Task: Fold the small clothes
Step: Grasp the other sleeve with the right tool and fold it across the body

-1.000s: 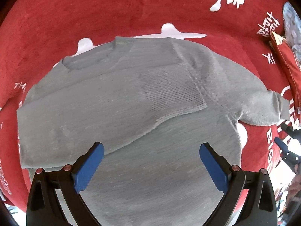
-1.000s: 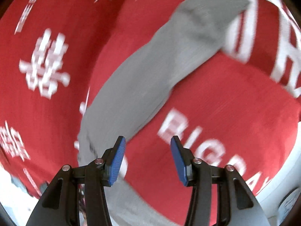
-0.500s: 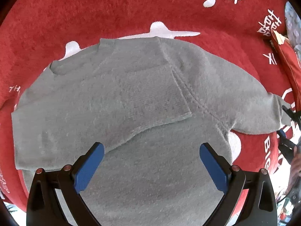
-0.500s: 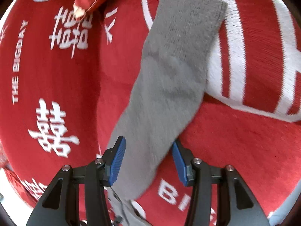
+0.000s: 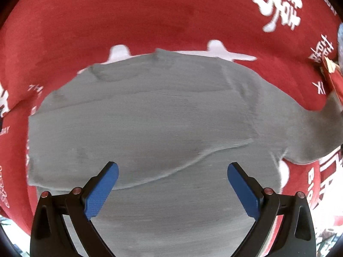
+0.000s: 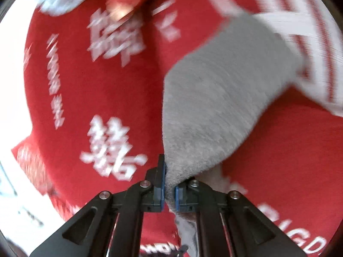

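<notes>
So right gripper [image 6: 169, 189] is clamped on the sweater's [image 5: 150, 128] free sleeve [image 6: 225, 98], likely to fold it inward, while left gripper [image 5: 172, 184] hovers spread over the body on the red blanket [image 5: 150, 21].

1. The left claw [image 5: 172, 184] hung spread wide, its blue pads [image 5: 100, 192] well apart and gripping nothing.
2. The right claw [image 6: 169, 190] was pinched tight, its blue pads [image 6: 177, 199] pressing a fold of grey sweater sleeve [image 6: 214, 98] between them.
</notes>
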`<state>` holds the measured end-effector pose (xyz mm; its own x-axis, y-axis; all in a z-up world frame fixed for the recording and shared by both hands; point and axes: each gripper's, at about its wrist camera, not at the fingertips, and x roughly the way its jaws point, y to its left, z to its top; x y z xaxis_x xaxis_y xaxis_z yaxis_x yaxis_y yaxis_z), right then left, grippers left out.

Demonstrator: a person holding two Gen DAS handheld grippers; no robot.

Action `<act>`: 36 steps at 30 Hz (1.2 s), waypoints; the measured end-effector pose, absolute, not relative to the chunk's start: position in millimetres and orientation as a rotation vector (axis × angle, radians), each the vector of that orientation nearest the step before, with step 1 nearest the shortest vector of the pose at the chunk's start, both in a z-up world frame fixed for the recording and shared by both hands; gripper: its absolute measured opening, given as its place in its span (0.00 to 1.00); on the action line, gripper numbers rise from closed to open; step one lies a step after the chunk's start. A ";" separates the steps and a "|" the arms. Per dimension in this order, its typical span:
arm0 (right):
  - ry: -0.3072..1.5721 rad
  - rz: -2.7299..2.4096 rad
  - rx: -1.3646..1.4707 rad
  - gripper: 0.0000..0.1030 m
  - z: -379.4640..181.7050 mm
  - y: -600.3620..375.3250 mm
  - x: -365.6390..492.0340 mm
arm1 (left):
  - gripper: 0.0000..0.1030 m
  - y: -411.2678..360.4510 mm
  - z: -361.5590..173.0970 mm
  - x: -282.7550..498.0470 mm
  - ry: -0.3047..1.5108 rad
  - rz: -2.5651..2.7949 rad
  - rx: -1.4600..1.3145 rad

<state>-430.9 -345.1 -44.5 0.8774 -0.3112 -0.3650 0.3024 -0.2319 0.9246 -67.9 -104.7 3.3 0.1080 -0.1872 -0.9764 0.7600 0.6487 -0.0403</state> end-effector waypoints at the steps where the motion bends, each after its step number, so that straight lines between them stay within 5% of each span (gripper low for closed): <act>1: 0.019 -0.533 1.676 0.07 -33.7 -345.9 -417.3 | 0.99 -99.9 3.8 -63.5 1.279 -0.742 0.549; 9: 0.437 -0.218 1.243 0.07 36.8 -295.3 -231.8 | 0.99 -45.2 10.2 -4.0 1.262 -0.602 0.465; 18: 0.995 -0.221 1.160 0.12 -67.0 -194.3 -98.7 | 0.99 9.4 -4.4 41.5 1.288 -0.487 0.394; 21: 0.958 -0.245 1.239 0.21 -73.8 -190.7 -112.6 | 0.99 22.4 -7.5 49.9 1.305 -0.498 0.361; 22: 0.923 -0.265 1.252 0.37 -70.4 -192.7 -119.5 | 0.99 26.0 -6.9 50.7 1.308 -0.505 0.348; 23: 0.880 -0.292 1.259 0.42 -64.5 -198.0 -125.8 | 0.99 29.2 -6.8 53.8 1.312 -0.514 0.331; 25: 0.807 -0.350 1.285 0.42 -59.6 -208.1 -138.9 | 0.99 33.5 -7.5 61.1 1.330 -0.530 0.292; 27: 0.770 -0.398 1.345 0.39 -63.5 -224.3 -142.0 | 0.99 37.5 -6.9 68.4 1.348 -0.540 0.252; 29: 0.744 -0.390 1.381 0.06 -67.3 -230.7 -136.8 | 0.99 41.7 -4.5 74.7 1.361 -0.571 0.193; 36: 0.820 -0.088 1.118 0.06 -35.1 -171.2 -55.7 | 0.99 60.9 -15.4 104.0 1.474 -0.707 -0.096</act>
<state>-55.7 -171.2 -35.1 0.7110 0.3276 -0.6223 0.4516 0.4657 0.7611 104.0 60.9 -15.4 -0.0634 -0.4870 -0.8711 0.3740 0.7977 -0.4731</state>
